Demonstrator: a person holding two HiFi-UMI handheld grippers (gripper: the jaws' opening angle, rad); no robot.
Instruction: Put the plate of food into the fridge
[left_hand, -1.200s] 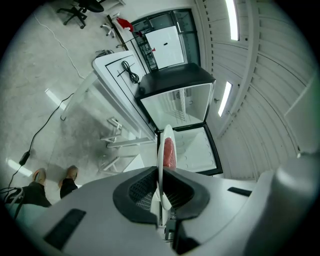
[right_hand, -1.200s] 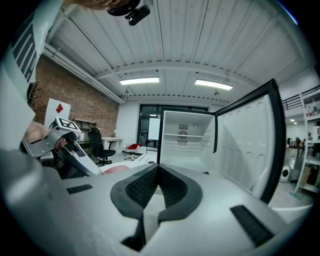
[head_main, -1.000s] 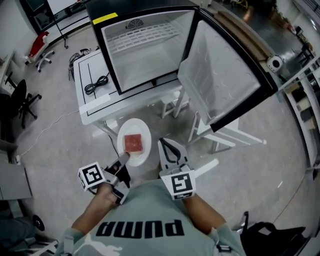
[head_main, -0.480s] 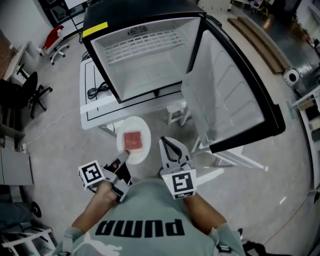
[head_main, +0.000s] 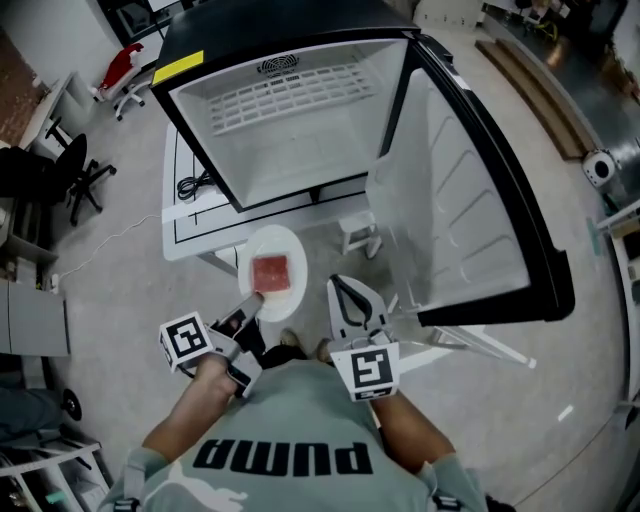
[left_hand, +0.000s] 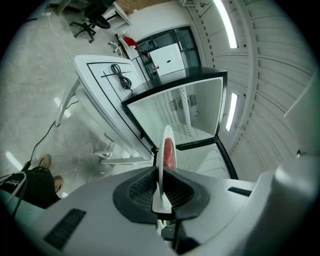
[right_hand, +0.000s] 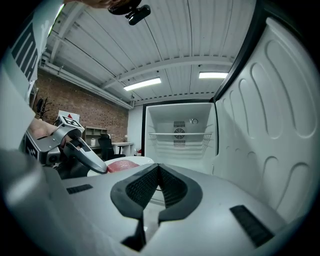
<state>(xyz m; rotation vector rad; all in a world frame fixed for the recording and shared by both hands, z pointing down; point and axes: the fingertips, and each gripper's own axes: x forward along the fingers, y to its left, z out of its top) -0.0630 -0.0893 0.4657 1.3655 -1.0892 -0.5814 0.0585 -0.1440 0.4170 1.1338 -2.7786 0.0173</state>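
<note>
A white plate (head_main: 285, 250) with a red slab of food (head_main: 270, 272) is held out in front of an open fridge (head_main: 290, 110). My left gripper (head_main: 252, 302) is shut on the plate's near rim. In the left gripper view the plate (left_hand: 161, 175) shows edge-on, pinched between the pads, with the food (left_hand: 169, 152) beyond. My right gripper (head_main: 346, 287) hangs beside the plate on its right, shut and empty. In the right gripper view its jaws (right_hand: 158, 170) meet, the plate (right_hand: 134, 161) lies to the left, and the fridge's wire shelf (right_hand: 180, 135) is ahead.
The fridge door (head_main: 470, 190) stands swung open on the right. The fridge sits on a white table (head_main: 185, 215) with a black cable (head_main: 195, 180) on it. A white stool (head_main: 358, 232) stands below the fridge front. Office chairs (head_main: 70, 175) are at the left.
The fridge has come nearer and larger in view. Both grippers and the plate have moved toward its opening; the left grip on the plate is unchanged.
</note>
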